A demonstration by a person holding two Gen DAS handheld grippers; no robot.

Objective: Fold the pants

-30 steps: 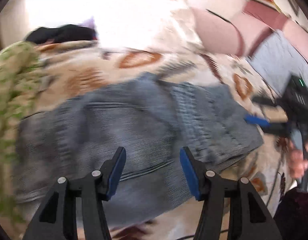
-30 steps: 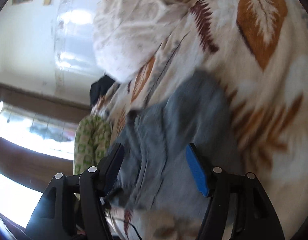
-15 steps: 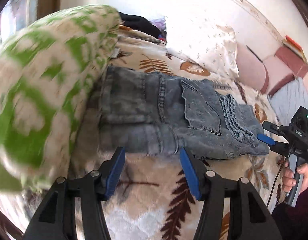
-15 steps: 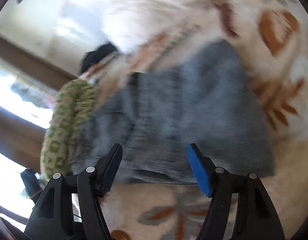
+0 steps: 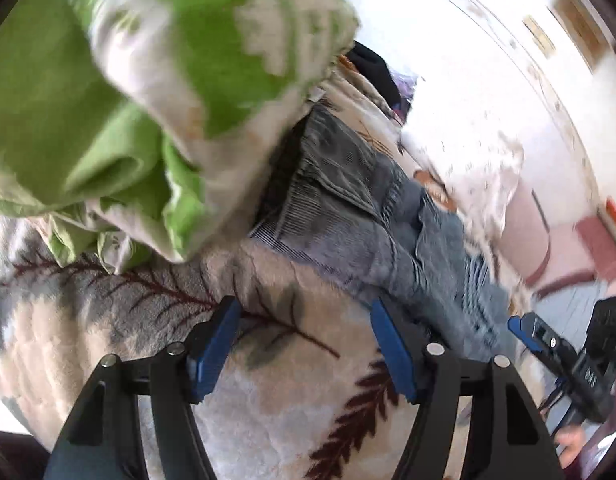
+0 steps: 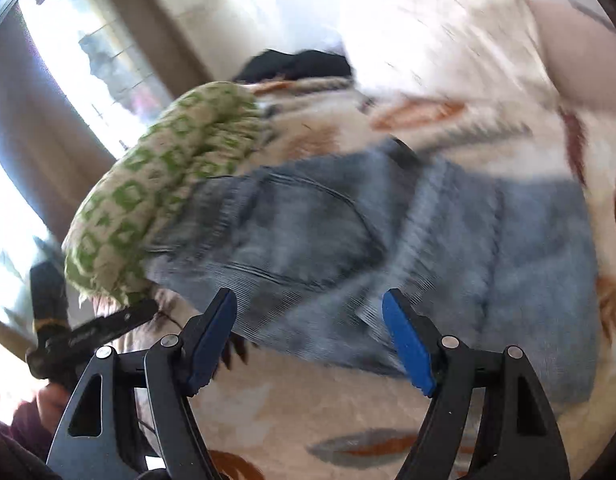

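Folded blue jeans (image 6: pixel 428 248) lie flat on the leaf-patterned blanket (image 5: pixel 267 400), their far end against a green-patterned pillow (image 6: pixel 159 200). Left gripper (image 5: pixel 303 344): fingers opening, nothing between them; jeans lie at one o'clock. Right gripper (image 6: pixel 308 340): fingers opening, empty, jeans edge directly ahead at twelve o'clock.

Green-patterned pillow (image 6: pixel 159 196) crowds the jeans' (image 6: pixel 408 256) far edge; near blanket (image 6: pixel 308 408) lies open.
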